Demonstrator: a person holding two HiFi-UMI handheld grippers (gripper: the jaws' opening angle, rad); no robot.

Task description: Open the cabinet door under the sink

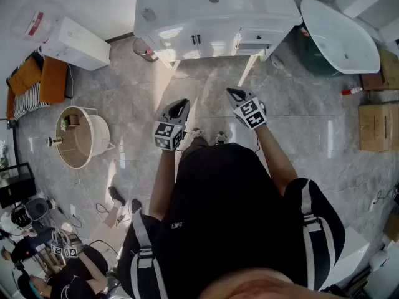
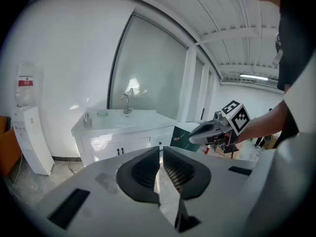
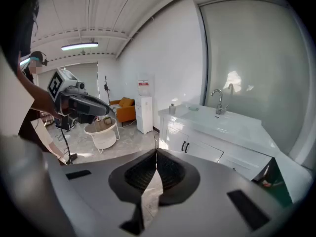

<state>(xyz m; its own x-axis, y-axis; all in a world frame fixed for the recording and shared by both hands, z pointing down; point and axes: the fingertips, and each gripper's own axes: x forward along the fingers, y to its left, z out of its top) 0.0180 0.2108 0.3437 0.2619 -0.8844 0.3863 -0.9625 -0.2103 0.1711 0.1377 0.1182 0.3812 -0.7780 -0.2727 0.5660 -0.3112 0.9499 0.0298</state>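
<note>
Head view: left hand-held gripper (image 1: 183, 103) and right hand-held gripper (image 1: 231, 92) both closed, empty; two cabinet doors (image 1: 184, 42) shut.

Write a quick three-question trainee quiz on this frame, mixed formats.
1. True or false: the cabinet doors under the sink are already open.
2. Multiple choice: what is the right claw holding? A) a door handle B) a cloth C) nothing
3. Short answer: in the left gripper view, what small item stands on the countertop left of the faucet?

Key:
1. False. Both doors are closed, and the person stands back from them.
2. C. Its jaws are together with nothing between them.
3. A soap bottle.
</note>
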